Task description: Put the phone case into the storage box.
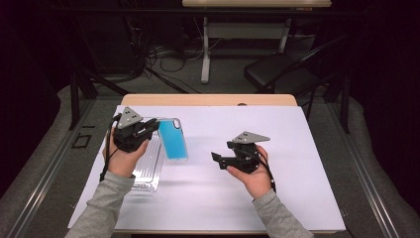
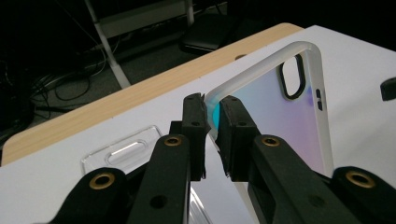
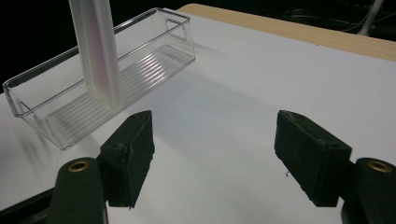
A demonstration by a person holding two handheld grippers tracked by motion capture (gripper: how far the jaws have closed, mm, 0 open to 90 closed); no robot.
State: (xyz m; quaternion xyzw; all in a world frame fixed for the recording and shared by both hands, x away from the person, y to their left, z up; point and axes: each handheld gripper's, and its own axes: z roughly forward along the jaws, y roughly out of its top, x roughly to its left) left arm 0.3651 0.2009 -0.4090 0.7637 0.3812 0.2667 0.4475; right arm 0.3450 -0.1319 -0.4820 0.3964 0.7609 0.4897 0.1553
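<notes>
Phone case (image 1: 173, 139) is what you are working with, and it sits clamped by one edge in your left gripper (image 1: 148, 128), lifted off the white mat (image 1: 297, 148) at the left side of the table (image 1: 208, 99). Going from the biggest thing down: the mat covers nearly the whole tabletop, and on it, just under and beside your left hand (image 1: 121, 158), lies the clear plastic bin (image 1: 148, 166), a long open-topped tray with ribbed floor and handle cutouts. The case runs its long axis away from the left jaws, out toward the middle of the mat, with its blue inner face showing from above and the camera cutout (image 2: 293, 77) at the far end in the left gripper view. In the right gripper view the case hangs as a narrow pale strip right over the bin's near wall (image 3: 32, 116) (whether it touches that wall you cannot tell). The bin lies immediately beside the case, so I judge the left hand is the one placed for setting it in, long axis along the bin's length. Your right gripper (image 1: 221, 159) rests well apart on the mat, jaws spread and holding nothing, pointing toward the case. Nothing stands between case and bin; only the bin's own rim could catch a corner.
</notes>
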